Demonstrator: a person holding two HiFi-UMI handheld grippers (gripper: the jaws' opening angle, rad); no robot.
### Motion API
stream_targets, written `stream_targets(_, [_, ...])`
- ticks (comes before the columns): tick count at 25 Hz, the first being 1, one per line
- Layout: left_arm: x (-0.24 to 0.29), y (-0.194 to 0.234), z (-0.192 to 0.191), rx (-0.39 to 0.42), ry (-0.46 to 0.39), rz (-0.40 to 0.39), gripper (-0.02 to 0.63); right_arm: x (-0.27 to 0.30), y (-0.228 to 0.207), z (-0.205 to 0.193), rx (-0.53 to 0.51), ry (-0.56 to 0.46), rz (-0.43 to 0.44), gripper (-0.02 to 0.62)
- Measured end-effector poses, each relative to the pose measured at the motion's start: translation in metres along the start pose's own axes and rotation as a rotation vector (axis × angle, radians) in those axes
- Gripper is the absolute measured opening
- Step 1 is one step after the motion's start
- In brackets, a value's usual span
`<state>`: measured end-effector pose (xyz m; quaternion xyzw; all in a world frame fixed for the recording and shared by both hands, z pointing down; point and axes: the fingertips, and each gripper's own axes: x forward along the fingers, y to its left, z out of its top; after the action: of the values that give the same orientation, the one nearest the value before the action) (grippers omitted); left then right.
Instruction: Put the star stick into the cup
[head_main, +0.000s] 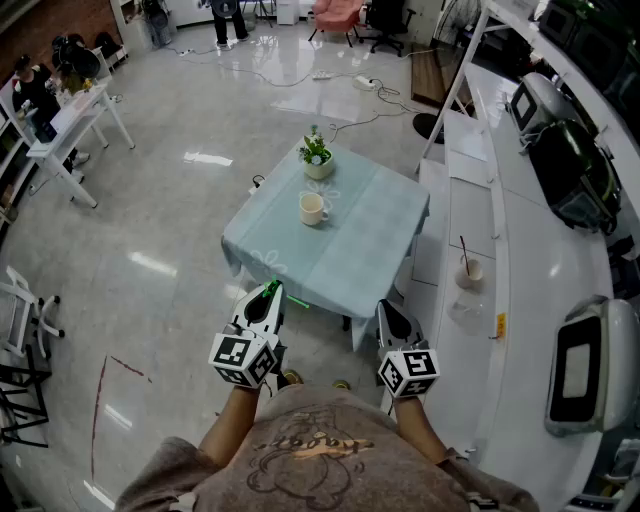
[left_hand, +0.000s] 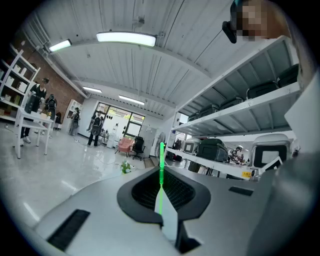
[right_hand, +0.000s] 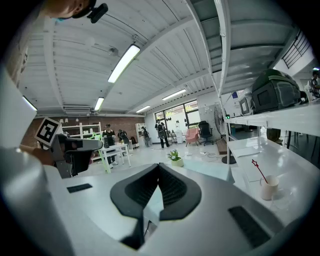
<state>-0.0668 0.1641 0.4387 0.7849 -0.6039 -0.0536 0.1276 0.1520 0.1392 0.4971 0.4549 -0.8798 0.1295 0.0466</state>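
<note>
Closest in, both grippers are held low in front of the person's chest. The left gripper (head_main: 270, 292) is clamped tight on a thin green stick (left_hand: 161, 162), which pokes straight out past the tips. I can't make out a star on it. The right gripper (head_main: 385, 312) has its jaws pressed together with nothing in them. Just past them is a small table (head_main: 370, 240) with a pale teal cloth. A white cup (head_main: 312, 208) sits near its middle, well apart from the stick. A potted plant (head_main: 317, 160) is at the far corner. Off to the right, on the white counter (head_main: 520, 300), a second cup (head_main: 470, 272) holds a red star stick (right_hand: 259, 170).
</note>
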Motion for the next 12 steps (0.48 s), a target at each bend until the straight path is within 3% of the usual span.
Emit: stream_targets(12, [0.0, 0.01, 0.005, -0.002, -0.001, -0.013, 0.031, 0.01, 0.011, 0.002, 0.025, -0.002, -0.003, 0.002])
